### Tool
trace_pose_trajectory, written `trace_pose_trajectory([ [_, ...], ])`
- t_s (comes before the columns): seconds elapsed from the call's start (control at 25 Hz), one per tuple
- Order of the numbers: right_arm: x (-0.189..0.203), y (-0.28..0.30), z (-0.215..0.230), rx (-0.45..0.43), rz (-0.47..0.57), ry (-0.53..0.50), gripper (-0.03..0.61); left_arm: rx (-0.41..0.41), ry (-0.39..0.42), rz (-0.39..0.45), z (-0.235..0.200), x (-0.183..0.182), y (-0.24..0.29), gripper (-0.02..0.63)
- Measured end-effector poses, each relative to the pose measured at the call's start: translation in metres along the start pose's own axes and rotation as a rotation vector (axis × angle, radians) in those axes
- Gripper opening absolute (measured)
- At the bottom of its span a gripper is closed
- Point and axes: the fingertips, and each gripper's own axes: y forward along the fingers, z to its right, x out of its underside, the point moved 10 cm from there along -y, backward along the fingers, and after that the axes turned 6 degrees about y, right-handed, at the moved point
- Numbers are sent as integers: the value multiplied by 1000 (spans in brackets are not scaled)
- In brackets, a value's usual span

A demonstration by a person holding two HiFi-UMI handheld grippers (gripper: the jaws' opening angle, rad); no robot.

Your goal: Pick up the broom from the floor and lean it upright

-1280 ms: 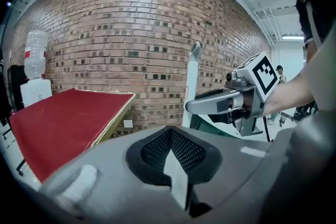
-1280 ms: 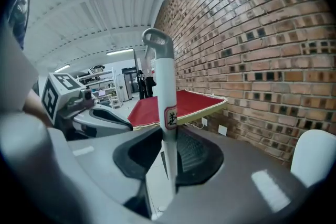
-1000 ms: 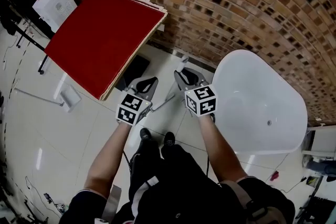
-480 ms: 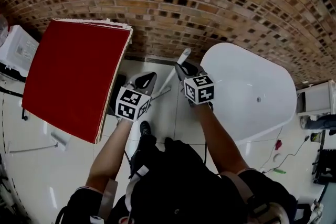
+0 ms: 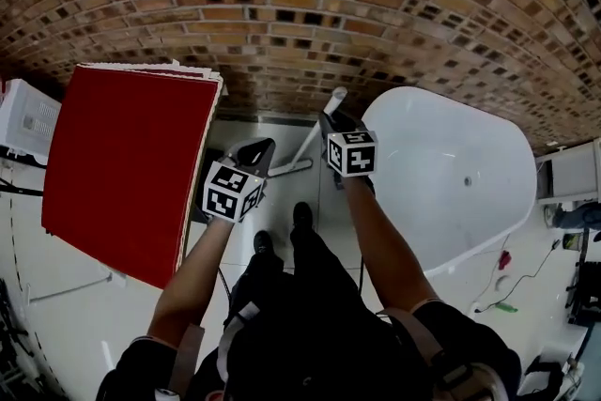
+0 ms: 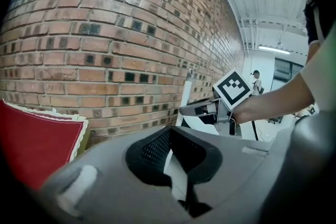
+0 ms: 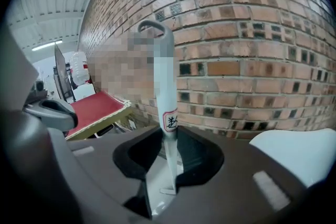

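The broom [image 5: 315,131] has a white handle with a grey cap and stands steeply, its top close to the brick wall [image 5: 282,14]. My right gripper [image 5: 329,119] is shut on the handle a little below the cap; the handle [image 7: 167,92] rises from between the jaws of this gripper [image 7: 169,139]. My left gripper [image 5: 268,146] is lower and to the left of the broom's lower part. Its jaws [image 6: 173,136] stand close together with a white strip in the narrow gap; whether that is the broom or the floor is unclear. The handle [image 6: 184,99] and right gripper [image 6: 210,107] show ahead of it.
A red board [image 5: 122,164] leans at the left. A white tub [image 5: 451,174] stands at the right by the wall. A white cabinet [image 5: 23,117] is at the far left. The person's shoes [image 5: 300,216] are on the white tile floor just behind the broom.
Both grippers and the broom have moved toward the brick wall, which now fills the top of the head view. The handle stands steeper, its cap nearer the wall.
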Motion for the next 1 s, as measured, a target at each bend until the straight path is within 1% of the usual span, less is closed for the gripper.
trace_pose_trajectory([
  [0.16, -11, 36, 21, -10, 11, 9, 89, -44, -18, -51, -10, -6, 16, 1],
  [0.36, -42, 83, 52, -32, 34, 19, 89, -97, -46, -62, -17, -21, 36, 2],
  [0.52, -60, 114, 69, -43, 35, 39, 90, -126, -60, -78, -20, -23, 42, 0],
  [0.76, -75, 149, 78, -67, 42, 39, 91, -166, -99, -72, -24, -26, 45, 0],
  [1.0, -80, 162, 81, -78, 51, 38, 91, -189, -122, -65, -23, -29, 44, 0],
])
